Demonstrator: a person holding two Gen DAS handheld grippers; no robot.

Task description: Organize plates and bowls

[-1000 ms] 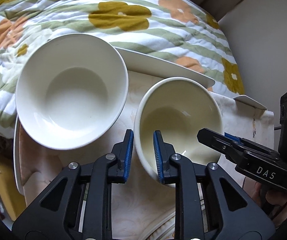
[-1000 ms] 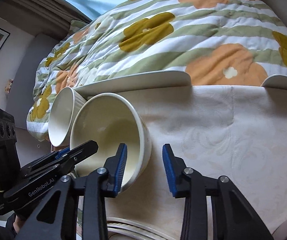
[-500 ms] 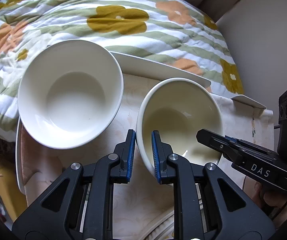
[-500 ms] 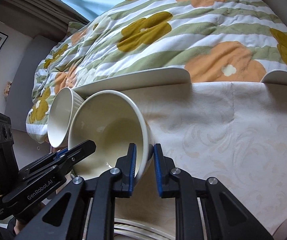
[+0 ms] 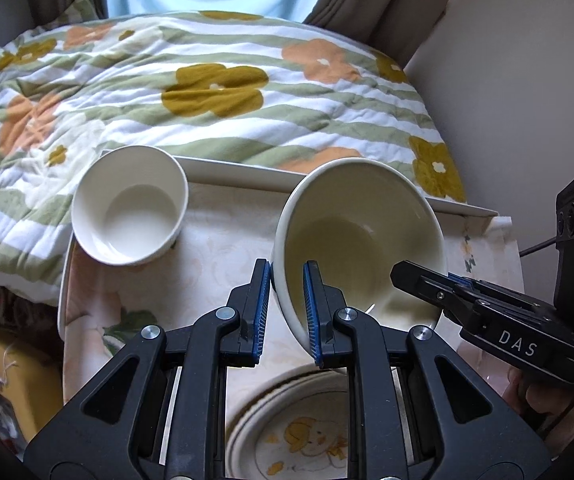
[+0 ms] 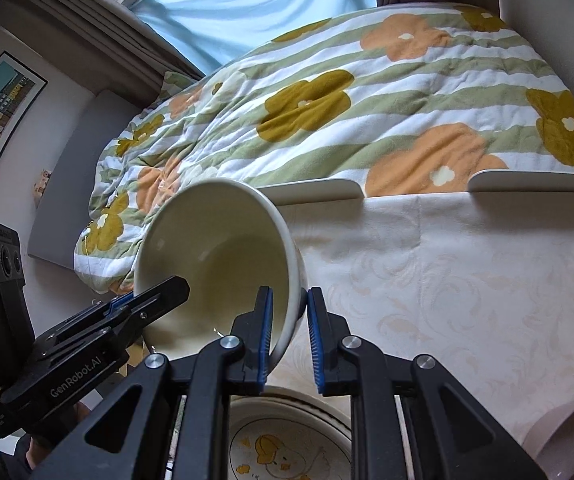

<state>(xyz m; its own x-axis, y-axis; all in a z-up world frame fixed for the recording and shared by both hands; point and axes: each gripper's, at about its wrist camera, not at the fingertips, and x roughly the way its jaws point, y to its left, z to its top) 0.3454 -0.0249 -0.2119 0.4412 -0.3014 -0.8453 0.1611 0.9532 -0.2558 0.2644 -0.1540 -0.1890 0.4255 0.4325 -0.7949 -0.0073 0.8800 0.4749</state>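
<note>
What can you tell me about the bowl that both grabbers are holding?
The cream bowl looks like glazed ceramic, round, deep and empty. It is tipped toward the cameras. The left gripper pinches its rim on one side, the right gripper pinches the other. Below it lies a plate with a duck picture.

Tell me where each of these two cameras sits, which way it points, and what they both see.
Left wrist: on the left hand-held gripper, looking forward and down; its fingers clamp the cream bowl at its left rim; the right hand-held gripper enters at right.
Right wrist: on the right hand-held gripper, clamping the bowl's right rim; the left hand-held gripper enters at left.
Shared: that bowl, the duck plate below, the floral quilt.
</note>
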